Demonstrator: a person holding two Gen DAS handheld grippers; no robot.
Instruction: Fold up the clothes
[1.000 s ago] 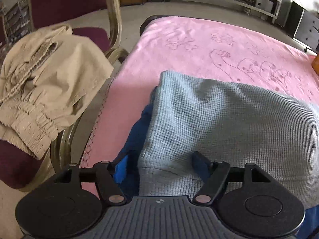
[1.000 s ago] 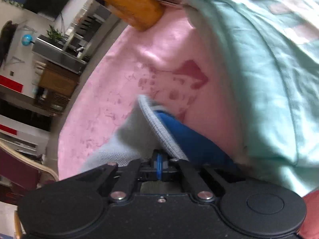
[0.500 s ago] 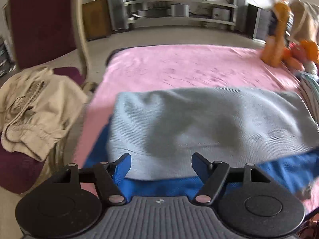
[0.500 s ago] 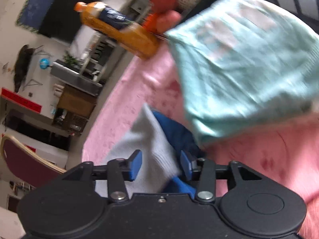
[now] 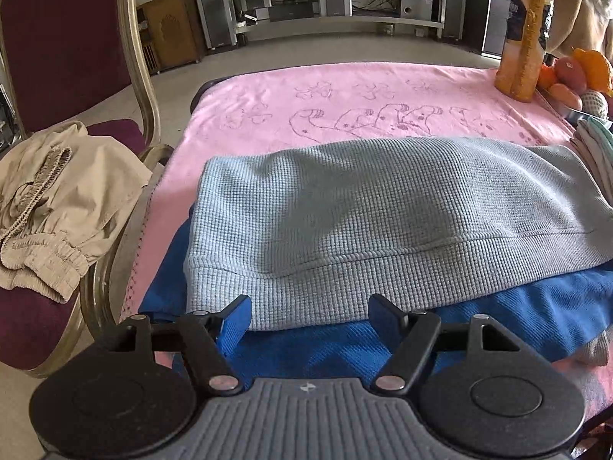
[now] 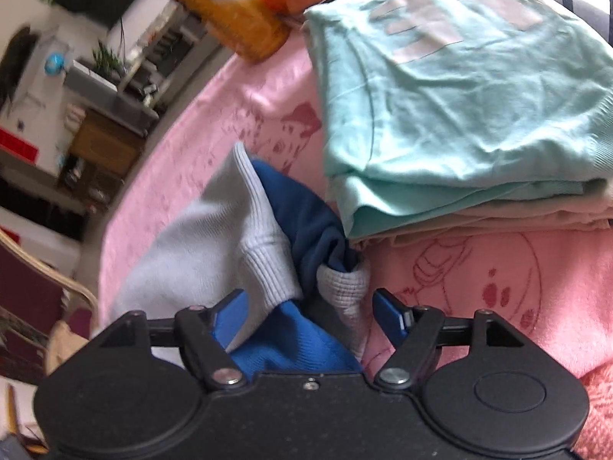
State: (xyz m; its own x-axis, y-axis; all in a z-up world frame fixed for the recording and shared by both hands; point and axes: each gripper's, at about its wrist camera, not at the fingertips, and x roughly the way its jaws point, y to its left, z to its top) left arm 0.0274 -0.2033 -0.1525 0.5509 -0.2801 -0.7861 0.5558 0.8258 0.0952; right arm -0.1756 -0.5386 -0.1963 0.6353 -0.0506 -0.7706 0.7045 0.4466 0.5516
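The left gripper (image 5: pixel 308 316) hangs with its jaws wide and nothing pinched, low centre of its frame, just short of the hem of the grey waffle-knit and blue two-tone sweater (image 5: pixel 383 222), which lies folded across the pink printed towel (image 5: pixel 345 92) covering the desk. The right gripper (image 6: pixel 308 316) has just been opening its jaws; they stand wide, with the sweater's ribbed grey cuff and blue fabric loose between them, not pressed. Right of that, in the upper right of the right wrist view, sits a stack of folded clothes topped by a mint-green T-shirt (image 6: pixel 452 88). Risks, as I judge them: the freed corner sits bunched against the stack, so the fold may slump open or snag on a retreating blue pad. The orange juice bottle (image 5: pixel 525 34) in the upper right could tip if clothing is swept toward it.
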